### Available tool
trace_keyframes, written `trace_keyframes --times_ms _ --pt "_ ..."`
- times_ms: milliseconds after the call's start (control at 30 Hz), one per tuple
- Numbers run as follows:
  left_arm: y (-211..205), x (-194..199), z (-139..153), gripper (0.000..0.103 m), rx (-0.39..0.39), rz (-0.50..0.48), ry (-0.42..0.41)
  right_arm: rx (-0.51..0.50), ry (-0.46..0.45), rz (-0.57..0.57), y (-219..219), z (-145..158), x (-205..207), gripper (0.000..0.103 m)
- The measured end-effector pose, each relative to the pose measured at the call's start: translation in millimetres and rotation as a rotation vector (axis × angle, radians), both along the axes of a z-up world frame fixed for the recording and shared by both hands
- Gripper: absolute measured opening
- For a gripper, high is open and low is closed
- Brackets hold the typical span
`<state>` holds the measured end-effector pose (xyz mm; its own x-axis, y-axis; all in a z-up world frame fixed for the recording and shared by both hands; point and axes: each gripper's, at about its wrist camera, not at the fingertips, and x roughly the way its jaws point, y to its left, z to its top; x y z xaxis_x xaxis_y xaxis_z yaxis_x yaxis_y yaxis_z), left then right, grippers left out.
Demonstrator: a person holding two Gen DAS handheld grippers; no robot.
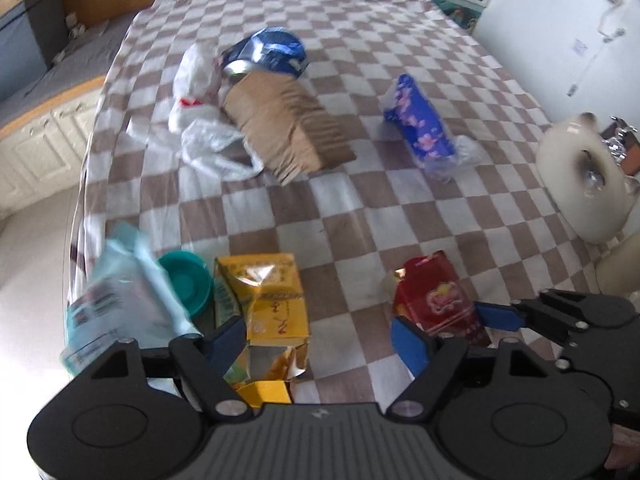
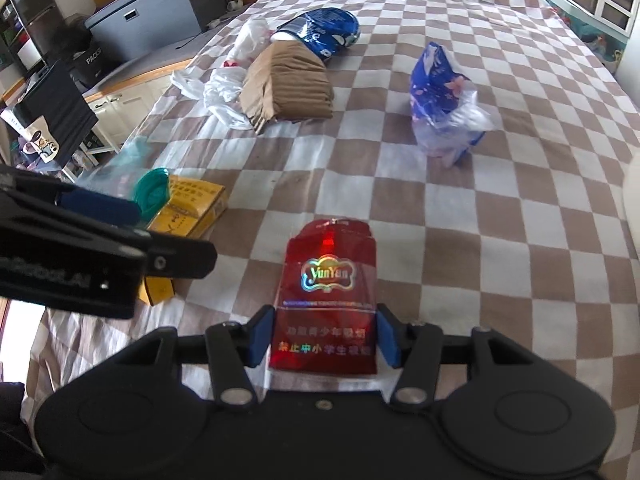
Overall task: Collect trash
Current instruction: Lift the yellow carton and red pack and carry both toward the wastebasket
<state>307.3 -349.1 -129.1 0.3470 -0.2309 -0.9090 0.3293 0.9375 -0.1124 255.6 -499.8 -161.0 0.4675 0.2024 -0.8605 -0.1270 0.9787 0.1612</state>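
Right tool (image 2: 324,340) clamping red pack (image 2: 330,300), left tool (image 1: 320,340) released (beside yellow box (image 1: 272,300)) — checkered bed (image 2: 480,220).

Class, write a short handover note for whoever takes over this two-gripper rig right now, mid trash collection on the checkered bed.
Right gripper: pads against the sides of the red packet, which still lies on the checkered bedspread.
Left gripper: open, yellow carton beside its left finger, not gripped.
Nothing collected yet as far as the views show.
Left to do: teal lid, pale blue pouch, brown cardboard, white plastic bags, dark blue bag, blue floral pack.
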Motion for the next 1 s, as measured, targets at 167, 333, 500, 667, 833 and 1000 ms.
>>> trace_keyframes --times_ms 167,333,500,667,833,1000 --pt "14.0 9.9 -14.5 0.079 0.022 0.104 0.021 0.001 0.002 0.007 -1.8 0.4 -4.1 0.054" --pt "18.8 16.6 -30.8 0.079 0.054 0.15 0.029 -0.002 0.005 0.012 -2.2 0.5 -4.7 0.054" --pt "13.8 16.8 -38.8 0.077 0.085 0.161 0.007 -0.008 0.004 0.013 -3.8 0.9 -6.4 0.055" --pt "13.8 14.5 -35.7 0.061 0.087 0.172 -0.021 -0.032 0.005 0.016 0.5 1.1 -4.4 0.057" --pt "15.5 7.1 -34.0 0.059 0.058 0.157 -0.004 -0.056 0.015 0.017 8.1 0.6 3.4 0.062" --pt "19.4 -4.2 -31.5 0.058 0.037 0.143 0.006 -0.067 0.041 -0.027 9.3 -2.7 12.4 0.054"
